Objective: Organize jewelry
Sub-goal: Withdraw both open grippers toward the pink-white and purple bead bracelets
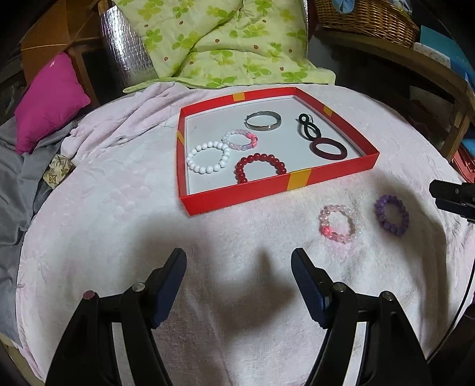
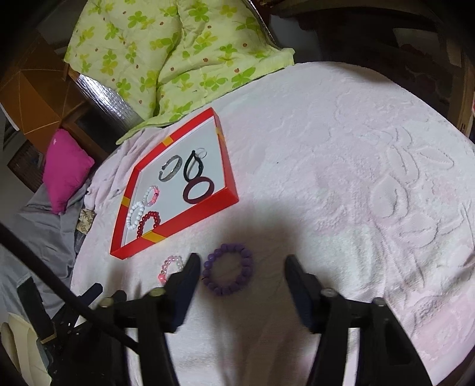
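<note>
A purple bead bracelet lies on the pink blanket between the fingers of my right gripper. Its left finger is at the bracelet's edge and the right finger stands apart from it, so this gripper is open. A pink bead bracelet lies just left of it. My left gripper hovers open over bare blanket, nothing between its fingers. The pink bracelet and the purple bracelet lie to its front right. Beyond them, the red tray holds several bracelets and rings.
In the tray lie a white bead bracelet, a red bead bracelet, a silver bangle and a dark ring. A green quilt lies behind, a magenta cushion at the left, and a wicker basket at the back right.
</note>
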{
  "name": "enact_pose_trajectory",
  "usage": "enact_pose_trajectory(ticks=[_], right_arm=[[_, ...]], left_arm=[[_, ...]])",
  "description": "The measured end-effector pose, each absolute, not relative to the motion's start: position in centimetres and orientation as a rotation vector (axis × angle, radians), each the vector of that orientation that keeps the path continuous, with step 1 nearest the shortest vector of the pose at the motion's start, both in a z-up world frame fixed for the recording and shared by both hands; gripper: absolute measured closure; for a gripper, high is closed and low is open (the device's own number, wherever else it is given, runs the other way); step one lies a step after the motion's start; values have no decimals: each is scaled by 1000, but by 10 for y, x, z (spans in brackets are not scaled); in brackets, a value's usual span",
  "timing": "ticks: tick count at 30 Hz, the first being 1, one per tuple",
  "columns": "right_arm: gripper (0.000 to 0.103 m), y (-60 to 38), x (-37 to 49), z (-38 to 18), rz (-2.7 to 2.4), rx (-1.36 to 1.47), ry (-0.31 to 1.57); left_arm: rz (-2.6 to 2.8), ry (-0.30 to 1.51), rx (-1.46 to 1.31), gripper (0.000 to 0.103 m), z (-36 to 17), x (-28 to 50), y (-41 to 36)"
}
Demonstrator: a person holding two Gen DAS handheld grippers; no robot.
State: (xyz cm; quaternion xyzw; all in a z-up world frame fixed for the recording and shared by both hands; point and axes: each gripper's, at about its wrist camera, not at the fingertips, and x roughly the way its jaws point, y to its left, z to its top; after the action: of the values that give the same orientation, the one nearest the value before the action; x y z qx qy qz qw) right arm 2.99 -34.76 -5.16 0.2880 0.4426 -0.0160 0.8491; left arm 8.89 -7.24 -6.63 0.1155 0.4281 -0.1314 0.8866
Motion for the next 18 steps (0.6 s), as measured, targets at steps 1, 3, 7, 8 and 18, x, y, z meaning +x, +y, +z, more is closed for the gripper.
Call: enact_pose_trajectory(ticks=[1, 3, 7, 8, 18], right_arm=[[57, -351, 31, -56, -32, 628, 942], [61, -352, 35, -65, -33, 659, 978], [61, -341, 42, -67, -22, 628, 991], [61, -337, 44, -67, -23, 609, 997], [61, -335, 41, -68, -45, 579, 1005]], left_arm=[[-288, 901, 219, 29, -67, 91, -70], [-307, 929, 182, 29, -68, 94, -67], [-348, 939, 119, 29, -63, 95, -61], [-345, 940, 119, 29, -63, 96, -61], [-306, 922, 103, 29, -60, 94, -48]])
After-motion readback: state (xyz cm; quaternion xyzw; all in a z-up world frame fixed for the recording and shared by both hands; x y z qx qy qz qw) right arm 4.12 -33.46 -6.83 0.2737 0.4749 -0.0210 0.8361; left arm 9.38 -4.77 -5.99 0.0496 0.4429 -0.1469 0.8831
